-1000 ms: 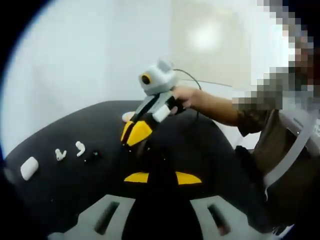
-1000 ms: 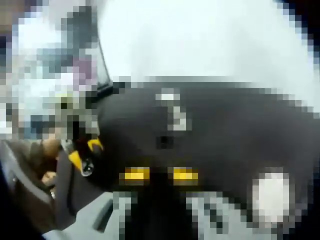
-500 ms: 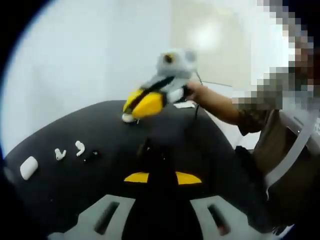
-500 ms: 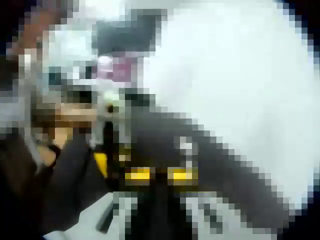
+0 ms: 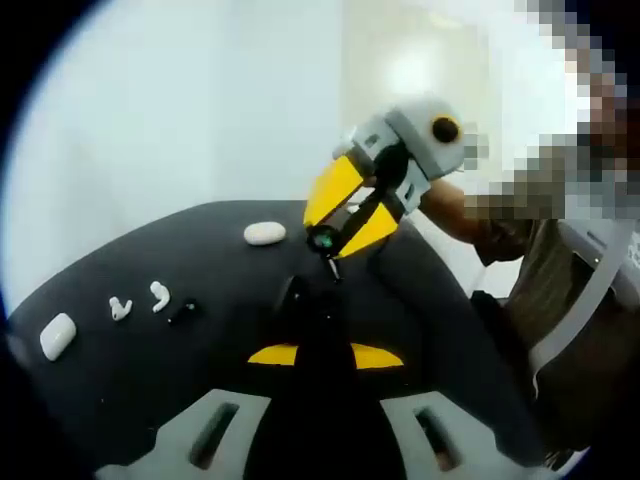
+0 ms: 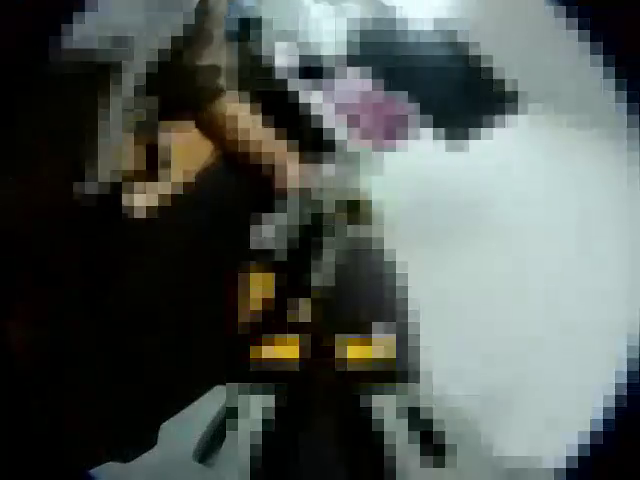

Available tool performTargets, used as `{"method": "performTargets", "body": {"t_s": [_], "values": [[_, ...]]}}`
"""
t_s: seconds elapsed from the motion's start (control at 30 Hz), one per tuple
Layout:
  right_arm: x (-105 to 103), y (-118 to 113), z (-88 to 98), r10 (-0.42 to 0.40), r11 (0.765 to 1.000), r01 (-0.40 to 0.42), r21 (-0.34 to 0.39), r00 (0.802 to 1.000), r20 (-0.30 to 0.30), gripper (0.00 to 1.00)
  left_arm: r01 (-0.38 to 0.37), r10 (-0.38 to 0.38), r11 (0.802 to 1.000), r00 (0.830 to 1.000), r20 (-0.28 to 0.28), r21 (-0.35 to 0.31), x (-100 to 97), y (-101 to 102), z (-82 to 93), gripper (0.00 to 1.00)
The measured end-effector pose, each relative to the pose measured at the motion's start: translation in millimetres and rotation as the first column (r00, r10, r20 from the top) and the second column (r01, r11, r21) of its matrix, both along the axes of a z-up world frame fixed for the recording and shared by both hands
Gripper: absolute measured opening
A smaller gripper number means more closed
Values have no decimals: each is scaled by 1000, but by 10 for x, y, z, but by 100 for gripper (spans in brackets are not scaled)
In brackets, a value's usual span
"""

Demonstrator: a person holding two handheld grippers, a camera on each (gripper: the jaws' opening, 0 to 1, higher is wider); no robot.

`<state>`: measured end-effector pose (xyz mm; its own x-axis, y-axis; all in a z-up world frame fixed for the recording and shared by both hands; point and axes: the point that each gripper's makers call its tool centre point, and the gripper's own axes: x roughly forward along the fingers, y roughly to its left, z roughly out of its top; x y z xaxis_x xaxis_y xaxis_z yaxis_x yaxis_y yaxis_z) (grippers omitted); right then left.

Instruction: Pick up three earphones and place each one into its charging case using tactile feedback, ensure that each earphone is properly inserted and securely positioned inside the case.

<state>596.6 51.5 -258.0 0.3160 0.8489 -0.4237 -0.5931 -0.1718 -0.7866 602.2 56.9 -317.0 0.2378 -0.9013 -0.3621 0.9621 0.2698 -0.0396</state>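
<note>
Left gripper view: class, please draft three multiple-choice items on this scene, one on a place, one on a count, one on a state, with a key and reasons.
1. Where does the oval white case lie?
A. at the mat's far edge
B. beside the earbuds
C. in a gripper

2. How many white earbuds lie on the mat?
A. one
B. two
C. four

3. Where is the right gripper?
A. resting on the mat
B. lifted above the mat
C. touching the earbuds

Key: 1 A, it sits at the far edge, apart from the rest. 2 B, two white earbuds lie side by side. 3 B, it is held in the air.
</note>
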Motion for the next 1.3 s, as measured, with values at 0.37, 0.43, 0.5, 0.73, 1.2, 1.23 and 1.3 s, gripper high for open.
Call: {"method": "performTargets", "body": {"t_s": [0.37, 0.43, 0.5, 0.73, 1.2, 1.23, 1.3], "values": [[23, 9, -164, 72, 983, -43, -176, 984, 165, 12, -1, 1, 1000, 1000, 1, 2, 11, -2, -6, 14], [48, -3, -173, 84, 978, -43, -206, 978, 192, 12, -1, 1, 1000, 1000, 1, 3, 14, -4, -7, 14], [32, 6, -181, 97, 975, -54, -217, 976, 194, 12, -2, 2, 1000, 1000, 1, 3, 15, -5, -8, 14], [6, 26, -204, 107, 976, -68, -209, 978, 179, 13, -2, 2, 1000, 1000, 3, 3, 23, -8, -8, 14], [-82, -31, -206, 88, 983, -79, -163, 995, 50, 13, -5, 5, 1000, 1000, 6, 9, 20, -5, -18, 15], [-83, -45, -200, 86, 984, -78, -159, 995, 43, 13, -4, 4, 1000, 1000, 7, 9, 23, -3, -17, 15], [-97, -82, -215, 60, 990, -65, -124, 997, -44, 13, -3, 3, 1000, 1000, 6, 9, 23, -1, -17, 15]]}}
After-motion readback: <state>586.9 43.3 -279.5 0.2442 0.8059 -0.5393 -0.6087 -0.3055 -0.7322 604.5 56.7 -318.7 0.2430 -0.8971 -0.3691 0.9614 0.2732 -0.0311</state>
